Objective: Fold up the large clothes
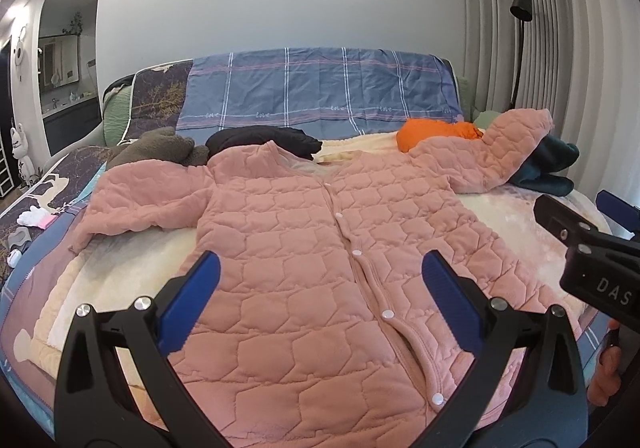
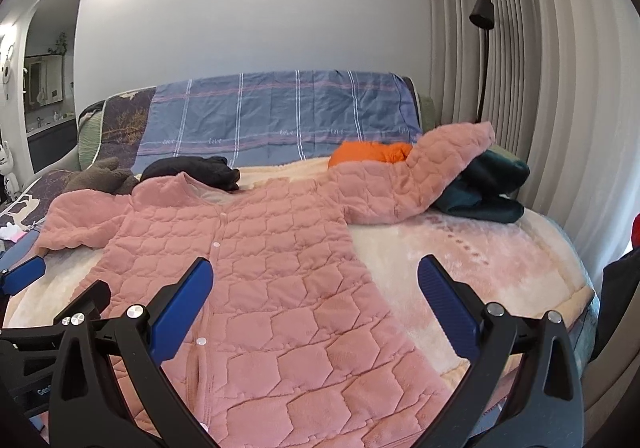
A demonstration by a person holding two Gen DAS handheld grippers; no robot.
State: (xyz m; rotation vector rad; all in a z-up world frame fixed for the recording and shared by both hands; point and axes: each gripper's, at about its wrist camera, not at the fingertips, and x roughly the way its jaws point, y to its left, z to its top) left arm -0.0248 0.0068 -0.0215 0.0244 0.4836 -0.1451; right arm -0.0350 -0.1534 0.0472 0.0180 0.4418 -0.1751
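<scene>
A pink quilted jacket (image 1: pixel 304 240) (image 2: pixel 256 268) lies spread flat and buttoned on the bed, front up, collar toward the headboard. Its left sleeve (image 1: pixel 140 203) bends down along the body. Its right sleeve (image 2: pixel 432 171) stretches out over a dark teal garment. My left gripper (image 1: pixel 320 276) hovers open above the jacket's lower middle, nothing between its blue pads. My right gripper (image 2: pixel 316 280) is open too, above the jacket's lower right side and hem. The right gripper's body shows at the right edge (image 1: pixel 588 248) of the left wrist view.
Other clothes lie by the headboard: a brown fleece (image 1: pixel 160 147), a black piece (image 1: pixel 260 139), an orange one (image 1: pixel 436 133), a dark teal one (image 2: pixel 484 187). A cream blanket (image 2: pixel 460 244) covers the bed. A blue plaid sheet (image 1: pixel 320 87), a floor lamp (image 1: pixel 520 47) and curtains stand behind.
</scene>
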